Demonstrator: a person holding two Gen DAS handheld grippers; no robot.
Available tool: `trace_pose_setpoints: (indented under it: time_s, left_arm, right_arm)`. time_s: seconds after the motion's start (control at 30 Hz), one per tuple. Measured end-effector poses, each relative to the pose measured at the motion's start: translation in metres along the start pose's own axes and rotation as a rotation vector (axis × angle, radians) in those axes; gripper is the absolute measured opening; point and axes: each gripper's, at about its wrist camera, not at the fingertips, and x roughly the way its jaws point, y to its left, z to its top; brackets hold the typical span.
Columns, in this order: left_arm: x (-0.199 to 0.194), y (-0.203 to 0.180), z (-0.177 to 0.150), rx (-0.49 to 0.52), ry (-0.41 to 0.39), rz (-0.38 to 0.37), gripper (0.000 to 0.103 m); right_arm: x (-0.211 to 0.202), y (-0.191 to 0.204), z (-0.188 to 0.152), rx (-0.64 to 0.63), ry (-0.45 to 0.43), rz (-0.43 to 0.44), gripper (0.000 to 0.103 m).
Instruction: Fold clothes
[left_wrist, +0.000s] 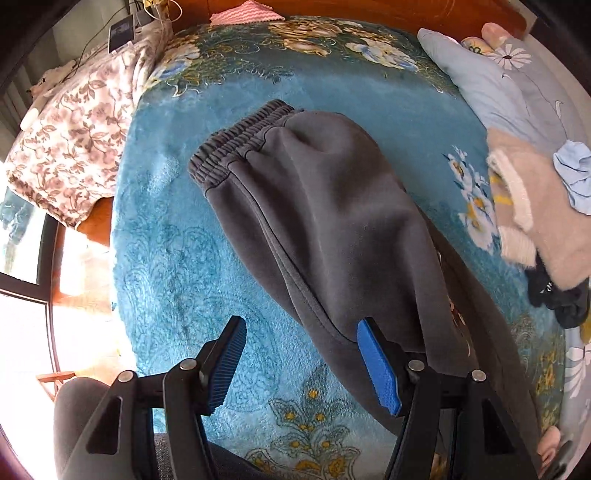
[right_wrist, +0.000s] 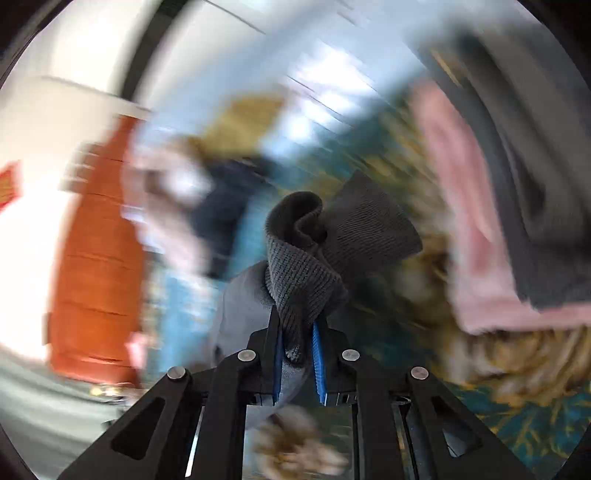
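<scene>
Your left gripper (left_wrist: 304, 365) is released: its blue pads (left_wrist: 380, 369) stand well apart above the bed, with only the near edge of the grey sweatpants (left_wrist: 332, 221) showing behind the right-hand pad and nothing pinched between them. Your right gripper (right_wrist: 297, 363) is clenched on the ribbed cuff (right_wrist: 306, 273) of what appears to be the same garment; the knit bunches up between the pads and curls over above them. The rest of the right wrist view is smeared by motion, so what surrounds the cuff cannot be read.

The sweatpants lie on the teal floral blanket (left_wrist: 184, 258), elastic waistband (left_wrist: 236, 144) at the far left, the doubled legs running near and right, out of the left wrist view. A pile of unfolded clothes (left_wrist: 543, 221) sits well apart at the right edge of the bed, and a floral pillow (left_wrist: 77, 136) at the far left.

Judgement: the step in hand is the lengthwise fold, leg end being carried toward the waistband. The legs already look laid one over the other.

The next move calls for you to bring the cuff over and lay it level with the waistband, keeping the side seams aligned. Use the free left gripper to pin the fabric at the fold line, or the plush blanket may drag the lower layer askew. Release the cuff only once it lies flat.
</scene>
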Motion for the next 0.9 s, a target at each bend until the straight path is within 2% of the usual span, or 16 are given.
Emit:
trace_pose_setpoints:
  time_s: [0.07,0.2,0.3,0.37,0.4,0.47,0.57,0.67,0.8,0.9]
  left_arm:
    - [0.000,-0.001,-0.001,-0.003,0.006,-0.022,0.067]
    - [0.000,-0.011,-0.006,0.029,0.005,-0.043,0.067]
    - [-0.001,-0.028,-0.010,0.126,-0.013,-0.067,0.067]
    - [0.000,-0.039,-0.012,0.201,-0.030,-0.081,0.067]
    - [-0.002,-0.046,-0.015,0.236,-0.036,-0.095,0.067]
    - [-0.007,-0.060,-0.021,0.297,-0.043,-0.119,0.067]
    - [-0.008,-0.074,-0.029,0.352,-0.034,-0.117,0.067]
    - [-0.010,-0.072,-0.030,0.341,-0.038,-0.137,0.067]
    - [-0.001,-0.057,-0.020,0.262,-0.016,-0.158,0.067]
    - [0.001,-0.047,-0.016,0.201,-0.017,-0.188,0.067]
  right_arm:
    - [0.010,-0.016,-0.003,0.055,0.026,-0.013,0.015]
    - [0.006,-0.015,-0.011,0.038,0.015,-0.014,0.020]
    - [-0.005,-0.009,-0.015,0.004,-0.007,0.000,0.025]
    - [-0.008,-0.003,-0.022,-0.005,-0.013,0.026,0.039]
    - [-0.007,0.002,-0.024,-0.014,-0.006,0.036,0.040]
    - [0.002,0.010,-0.024,-0.065,0.006,0.009,0.050]
    - [0.018,0.012,-0.022,-0.093,0.015,-0.020,0.051]
    - [0.026,0.006,-0.018,-0.041,0.006,-0.012,0.051]
    - [0.027,0.005,-0.013,-0.018,0.003,-0.052,0.051]
    - [0.020,0.000,-0.014,0.014,-0.015,-0.049,0.051]
